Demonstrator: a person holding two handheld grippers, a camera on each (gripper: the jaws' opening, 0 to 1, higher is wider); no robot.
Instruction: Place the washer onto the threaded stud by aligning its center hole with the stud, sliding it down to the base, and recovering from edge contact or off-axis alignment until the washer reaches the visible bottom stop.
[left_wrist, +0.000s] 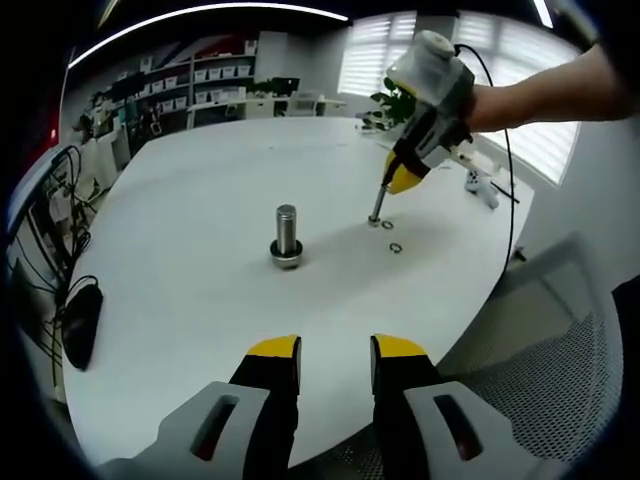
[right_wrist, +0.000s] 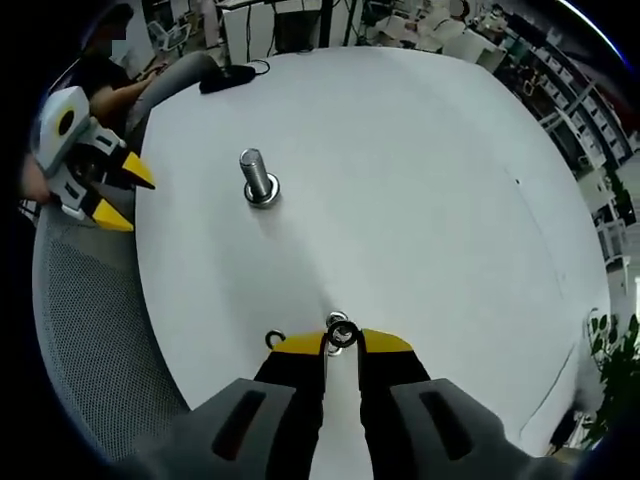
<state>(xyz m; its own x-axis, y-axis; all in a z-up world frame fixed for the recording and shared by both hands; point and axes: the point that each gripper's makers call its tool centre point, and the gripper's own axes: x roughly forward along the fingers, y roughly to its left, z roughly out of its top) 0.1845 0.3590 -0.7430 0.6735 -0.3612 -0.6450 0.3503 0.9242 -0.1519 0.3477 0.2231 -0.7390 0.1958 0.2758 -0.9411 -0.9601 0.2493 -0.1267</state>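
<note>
White counter (right_wrist: 420, 150) carries one steel threaded stud (right_wrist: 256, 176) standing upright near its middle, with a wider collar at its base that will serve as the bottom stop. Your right claw (right_wrist: 342, 345) is down at the counter surface, its yellow tips drawn close around one washer (right_wrist: 340, 330), apparently pinching its rim so the centre hole stays free for the stud. The washer is well apart from the stud. More small rings lie loose: one (right_wrist: 273, 338) just beside your right claw, and in the left gripper view two (left_wrist: 391, 236) sit on the counter at that claw's tip, so count three at most. Your left claw (left_wrist: 335, 352) is spread, holds nothing and hangs back at the counter's near edge, leaving the stud unobstructed.
</note>
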